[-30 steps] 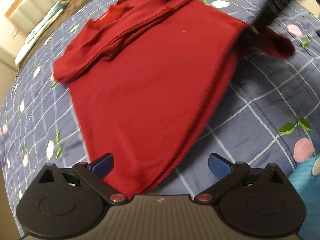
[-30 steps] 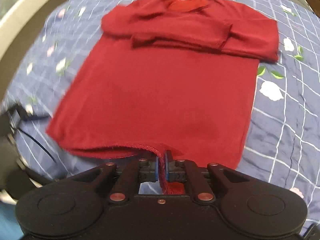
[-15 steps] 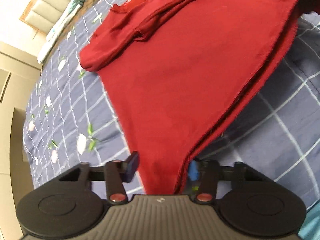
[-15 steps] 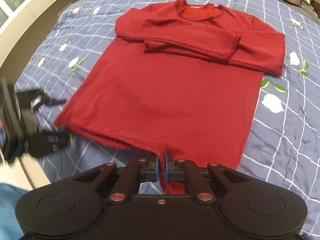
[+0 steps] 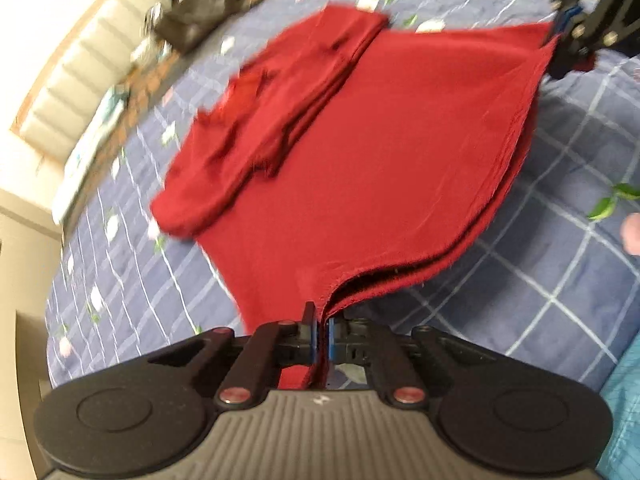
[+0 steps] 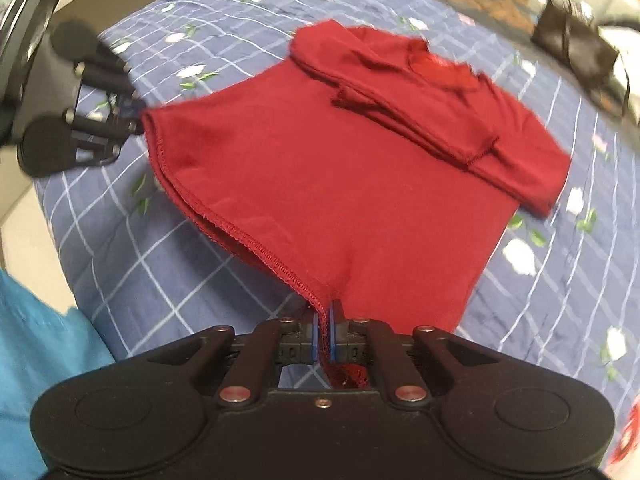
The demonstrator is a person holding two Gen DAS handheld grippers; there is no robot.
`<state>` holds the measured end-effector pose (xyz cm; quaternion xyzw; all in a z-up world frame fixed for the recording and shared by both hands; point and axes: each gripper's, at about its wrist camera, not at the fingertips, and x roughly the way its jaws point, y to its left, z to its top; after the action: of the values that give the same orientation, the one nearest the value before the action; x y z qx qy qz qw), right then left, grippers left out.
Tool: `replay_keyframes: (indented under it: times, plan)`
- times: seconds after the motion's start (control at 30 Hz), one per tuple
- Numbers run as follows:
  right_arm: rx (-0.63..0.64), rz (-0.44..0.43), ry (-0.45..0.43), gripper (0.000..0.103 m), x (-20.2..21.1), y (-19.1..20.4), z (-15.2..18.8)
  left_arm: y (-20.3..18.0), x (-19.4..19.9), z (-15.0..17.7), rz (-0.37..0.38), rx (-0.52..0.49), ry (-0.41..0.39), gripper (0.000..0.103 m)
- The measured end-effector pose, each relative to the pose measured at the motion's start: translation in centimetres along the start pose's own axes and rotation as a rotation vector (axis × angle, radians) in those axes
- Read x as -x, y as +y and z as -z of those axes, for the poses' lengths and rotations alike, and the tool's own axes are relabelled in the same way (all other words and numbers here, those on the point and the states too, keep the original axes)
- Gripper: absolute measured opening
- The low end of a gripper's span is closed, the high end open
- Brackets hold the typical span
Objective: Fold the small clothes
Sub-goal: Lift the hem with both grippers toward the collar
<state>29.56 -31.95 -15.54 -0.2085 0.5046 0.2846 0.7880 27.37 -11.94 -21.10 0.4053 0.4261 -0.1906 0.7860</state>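
Your left gripper, open a moment ago, now pinches the sweater hem like your right gripper; both corners held, ready to fold forward.

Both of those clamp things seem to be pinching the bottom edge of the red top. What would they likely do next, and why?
Probably lift the hem together and carry it toward the collar. Each hand-held gripper, left and right, is shut on a bottom corner of the red top, and the sleeves already lie folded across the chest.

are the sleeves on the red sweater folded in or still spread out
Folded in. On the red sweater, both sleeves lie crossed over the chest below the collar, not out on the bedspread.
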Motion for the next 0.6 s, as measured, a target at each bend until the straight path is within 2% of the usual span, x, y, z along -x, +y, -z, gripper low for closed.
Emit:
replay_keyframes:
  times: [0.1, 0.27, 0.47, 0.6]
  plan:
    - [0.016, 0.031, -0.022, 0.004, 1.3, 1.1, 0.7, -1.2, 2.1, 0.3, -0.030, -0.045, -0.060, 0.003]
    - [0.026, 0.051, -0.026, 0.004, 3.2, 3.4, 2.1, -1.8, 4.2, 1.4, -0.035, -0.041, -0.088, 0.003]
    - [0.047, 0.049, -0.008, 0.004, 5.6, 7.4, 4.1, -4.3, 8.0, 5.1, -0.027, -0.055, -0.071, 0.003]
    - [-0.009, 0.043, -0.008, 0.004, 7.7, 8.6, 5.3, -6.7, 10.9, 8.3, 0.002, -0.063, -0.055, 0.003]
